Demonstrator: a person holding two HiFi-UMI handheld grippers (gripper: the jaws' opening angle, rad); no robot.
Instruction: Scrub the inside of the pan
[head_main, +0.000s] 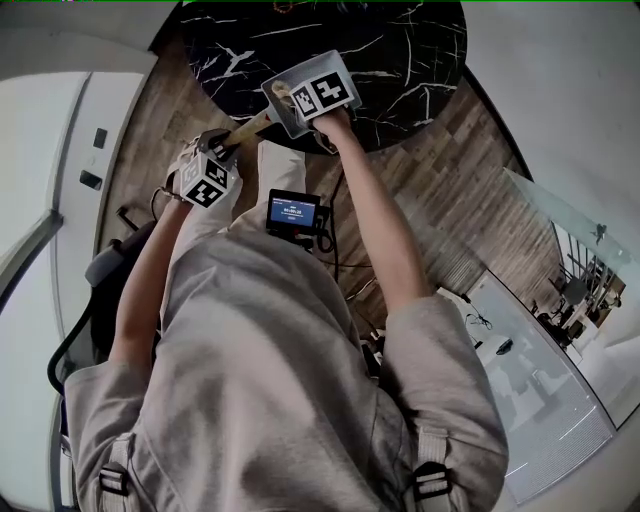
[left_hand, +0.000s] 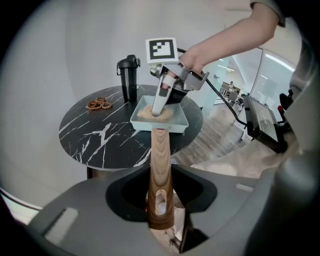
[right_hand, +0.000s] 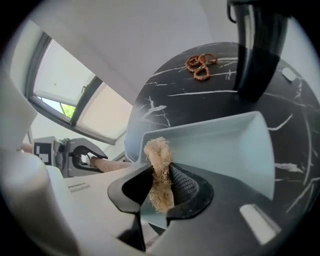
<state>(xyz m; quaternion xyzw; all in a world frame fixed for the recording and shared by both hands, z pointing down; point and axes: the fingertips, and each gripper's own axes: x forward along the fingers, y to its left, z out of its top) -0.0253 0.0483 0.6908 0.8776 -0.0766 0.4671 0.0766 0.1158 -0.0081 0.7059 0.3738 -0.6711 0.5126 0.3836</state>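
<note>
Pan (left_hand: 159, 126): pale and square, at the near edge of the round black marble table (left_hand: 100, 135); cannot tell whether resting there or lifted just clear.
Pan interior: almost wholly hidden in the head view under the right gripper's marker cube; shown in the right gripper view as a bare pale floor and walls, with the near corner behind the gripper body.
Handle (left_hand: 160, 170): wood, running from the pan's near wall straight back between the left jaws, with a hanging hole in its end; only a short stretch shows in the head view.
Left gripper (left_hand: 161, 210): clenched on the end of the handle, one jaw on each side; pad contact lost in the dark recess.
Right gripper (right_hand: 160, 192): grasping the scrubber, jaws close together around it, tip pointing down into the pan.
Scrubber (right_hand: 159, 160): a tan fibrous tuft, its top standing up out of the jaws and its lower end hidden between them; seen from the left gripper view as a tan mass on the pan floor.
Bottle (left_hand: 129, 77): black and upright at the table's far side, well apart from the pan; top cut off in the right gripper view.
Brown rings (left_hand: 98, 104): a small linked cluster near the bottle, too small to identify.
Screen (head_main: 293, 212): small and lit at the person's front; text unreadable.
</note>
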